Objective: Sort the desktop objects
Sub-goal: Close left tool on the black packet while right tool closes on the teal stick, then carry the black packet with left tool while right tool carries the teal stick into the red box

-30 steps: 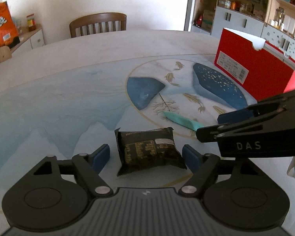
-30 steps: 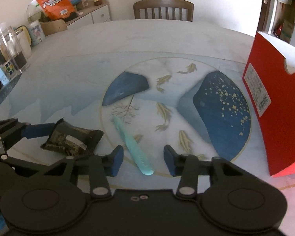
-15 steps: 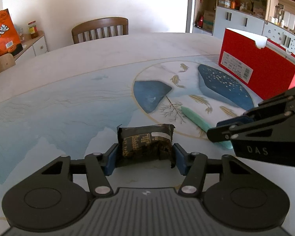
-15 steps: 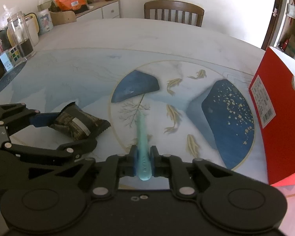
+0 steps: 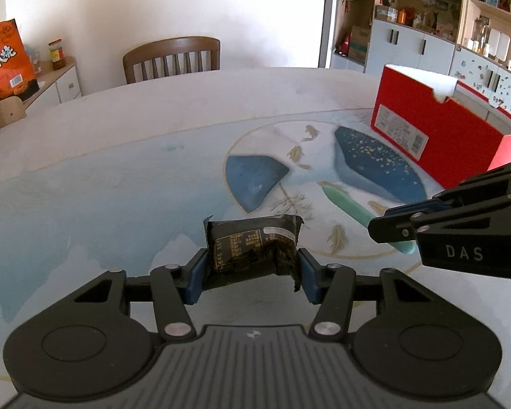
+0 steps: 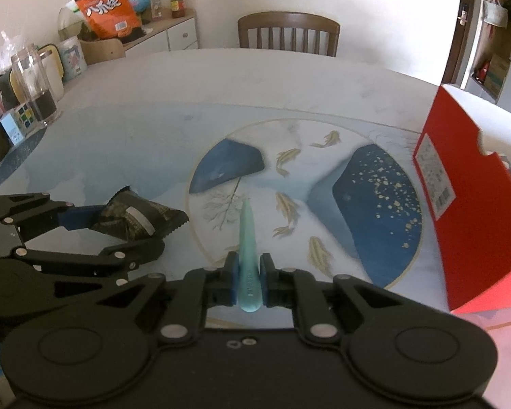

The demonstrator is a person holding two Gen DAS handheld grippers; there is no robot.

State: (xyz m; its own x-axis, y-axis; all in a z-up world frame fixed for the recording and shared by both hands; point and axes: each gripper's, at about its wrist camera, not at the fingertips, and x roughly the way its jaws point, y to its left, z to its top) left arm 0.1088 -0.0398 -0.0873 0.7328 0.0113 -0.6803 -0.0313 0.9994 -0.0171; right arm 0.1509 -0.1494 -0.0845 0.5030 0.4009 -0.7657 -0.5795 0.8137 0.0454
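Note:
My left gripper (image 5: pixel 252 274) is shut on a dark snack packet (image 5: pixel 253 248) and holds it above the table; both also show in the right wrist view, the packet (image 6: pixel 139 216) at the left. My right gripper (image 6: pixel 248 277) is shut on a slim teal tool (image 6: pixel 248 238) that points forward, lifted off the table. In the left wrist view the teal tool (image 5: pixel 351 209) sticks out from the right gripper's fingers (image 5: pixel 391 226) at the right. An open red box (image 5: pixel 439 136) stands at the right of the table (image 5: pixel 119 177); it also shows in the right wrist view (image 6: pixel 473 211).
A wooden chair (image 6: pixel 289 34) stands at the far side of the round table. A sideboard with an orange snack bag (image 6: pixel 107 8), jars and a glass pitcher (image 6: pixel 34 85) is at the left. Shelves and cabinets (image 5: pixel 426 34) stand behind the red box.
Both grippers closed: the left on the dark packet, the right on the teal tool. Both have then lifted their objects off the table.

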